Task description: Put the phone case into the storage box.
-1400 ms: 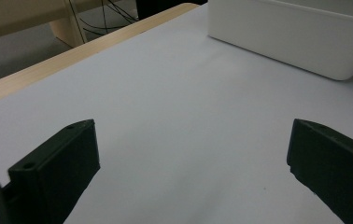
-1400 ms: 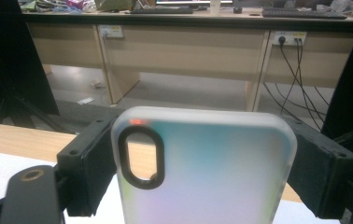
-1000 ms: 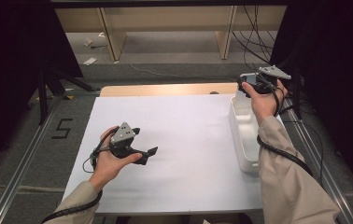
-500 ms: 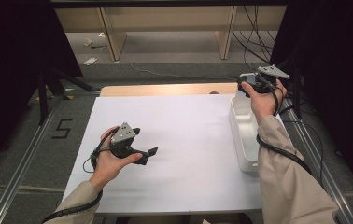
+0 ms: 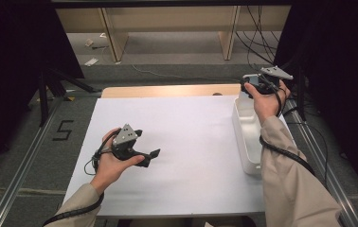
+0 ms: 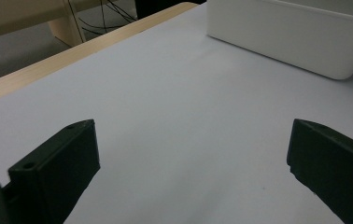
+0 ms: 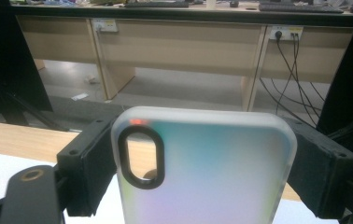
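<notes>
The translucent, frosted phone case with an iridescent pastel back and a black-rimmed oval camera cut-out (image 7: 202,168) stands upright between the jaws of the right tool (image 7: 202,175), which pinch it by its two long edges. In the high view the right tool (image 5: 262,84) is held up over the far end of the long white plastic bin (image 5: 246,142) at the right side of the table (image 5: 186,142).

By the look of it the case is light, thin-walled and somewhat flexible, with a smooth, probably slippery skin. A hollow shell like this is likely to bow if squeezed hard, so a moderate grip across the long edges, as now, seems the sound hold; the area round the camera cut-out is probably the weakest part and best left alone.

The left tool (image 5: 137,146) rests low over the white sheet covering the table, its jaws spread wide with nothing between them; its own view shows bare sheet and the bin (image 6: 296,39) beyond.

Against the earlier frames nothing visible differs: both hands, both tools and the bin sit where they were.
</notes>
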{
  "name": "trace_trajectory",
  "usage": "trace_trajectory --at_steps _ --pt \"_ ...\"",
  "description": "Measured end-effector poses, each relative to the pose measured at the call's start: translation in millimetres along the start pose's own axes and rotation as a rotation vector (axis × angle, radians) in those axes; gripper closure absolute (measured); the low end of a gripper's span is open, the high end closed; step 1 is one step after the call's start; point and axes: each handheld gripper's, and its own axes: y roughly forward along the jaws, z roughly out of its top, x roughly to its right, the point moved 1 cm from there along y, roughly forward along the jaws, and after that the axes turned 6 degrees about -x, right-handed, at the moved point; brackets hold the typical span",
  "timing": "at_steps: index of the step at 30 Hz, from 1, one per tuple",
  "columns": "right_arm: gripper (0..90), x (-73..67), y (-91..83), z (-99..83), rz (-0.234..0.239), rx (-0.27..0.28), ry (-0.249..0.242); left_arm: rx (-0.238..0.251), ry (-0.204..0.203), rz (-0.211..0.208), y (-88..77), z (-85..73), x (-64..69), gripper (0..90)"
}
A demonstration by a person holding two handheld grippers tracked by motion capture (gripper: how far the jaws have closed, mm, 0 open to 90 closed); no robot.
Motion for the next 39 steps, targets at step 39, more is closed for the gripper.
trace_trajectory --at_steps 39 --pt "18.4 1.3 12.4 -7.7 -0.016 -0.019 -0.003 0.000 0.001 -0.001 0.2 0.0 0.1 1.8"
